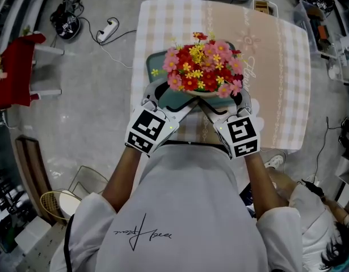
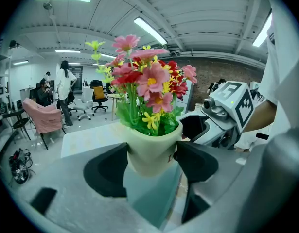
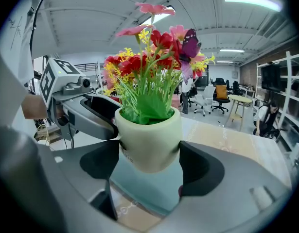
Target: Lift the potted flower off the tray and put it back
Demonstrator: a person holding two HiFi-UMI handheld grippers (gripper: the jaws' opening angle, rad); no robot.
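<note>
You hold a potted flower (image 1: 202, 67) with both grippers at once, one from each side, in front of your chest. The left gripper (image 2: 150, 160) is clenched on the pale green pot, both dark pads pressed against its sides. The right gripper (image 3: 148, 158) grasps the same pot from the opposite side, its pads also touching the pot wall. The pot stands upright, with red, pink and yellow blooms spreading above the rim. It sits over the near edge of a teal tray (image 1: 175, 99), and the tray's surface shows just beneath the pot's rounded base; whether the base touches it cannot be told. The tray lies near the table's (image 1: 276, 78) near left corner, on a checked cloth.
</note>
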